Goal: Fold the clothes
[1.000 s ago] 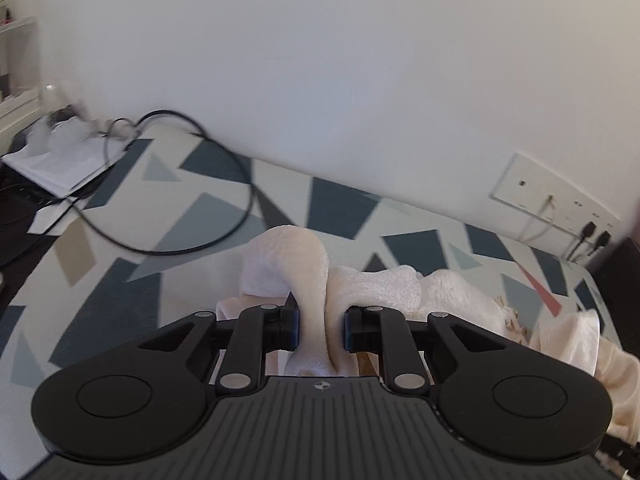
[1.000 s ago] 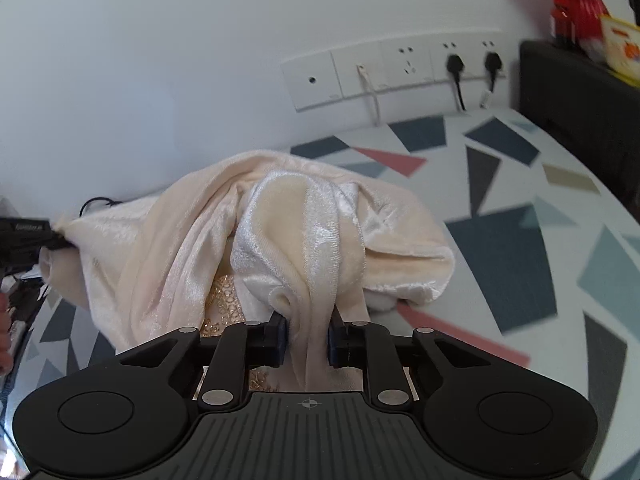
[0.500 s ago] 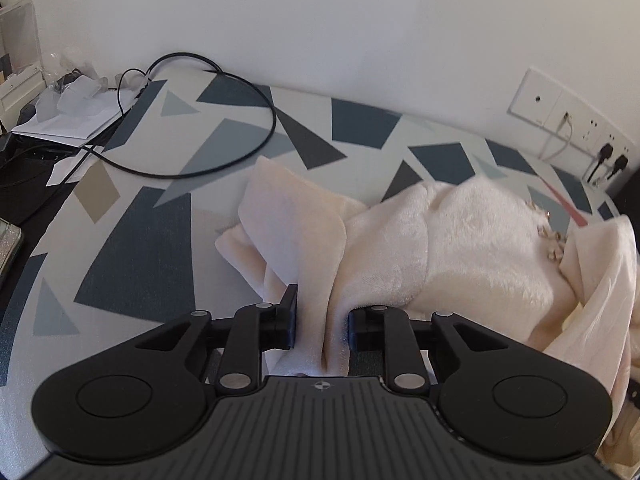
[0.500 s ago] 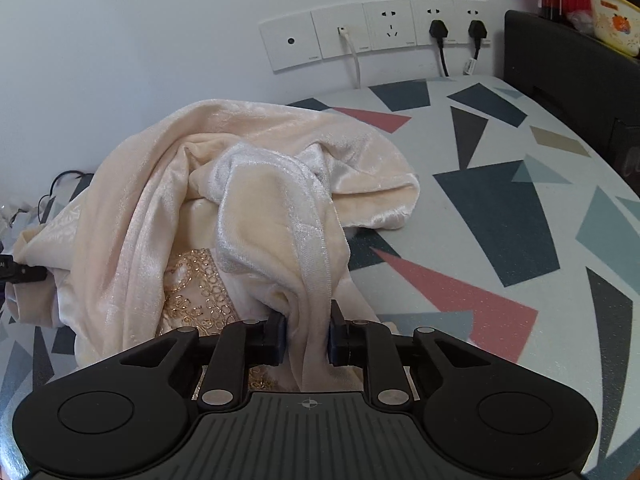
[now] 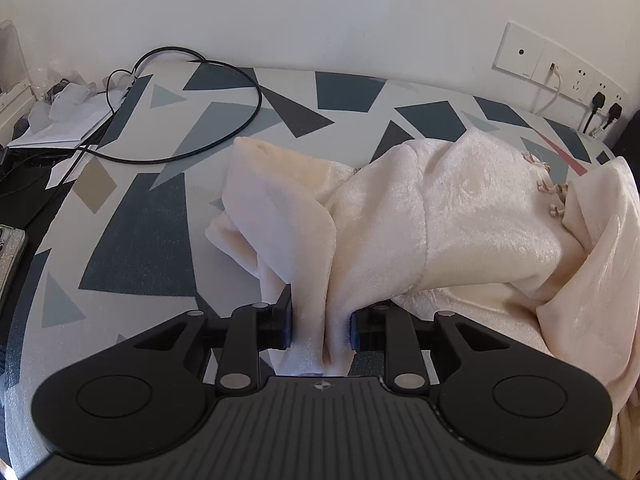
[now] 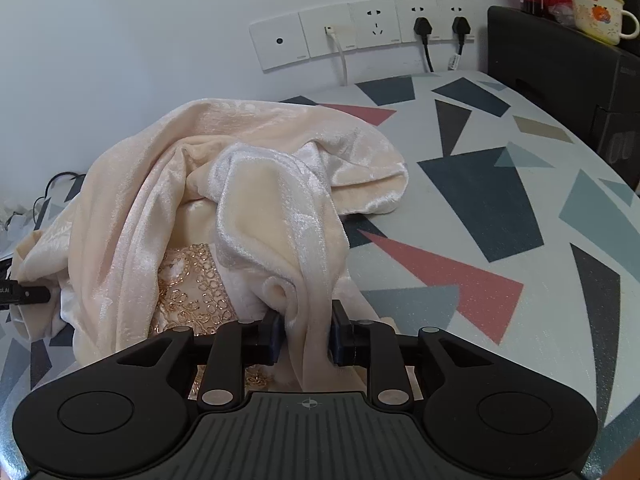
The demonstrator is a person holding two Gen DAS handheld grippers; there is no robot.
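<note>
Left gripper [image 5: 320, 326] clamped on cream garment [image 5: 440, 220], right gripper [image 6: 305, 334] too — bunched on patterned table [image 6: 500, 200]

The left gripper [image 5: 320, 330] sits low and points forward, and its two black fingers [image 5: 280, 326] are squeezed in on a bunch of the cream cloth [image 5: 460, 208], with a thick fold stuck between them. The right gripper [image 6: 305, 334] is low too, and its fingers [image 6: 342, 336] pinch another fold of the same cloth, so the soft stuff bulges up out of the small gap. In the right wrist view, the tip of the left gripper peeks in at the far left edge, holding its end of the cloth.
</note>
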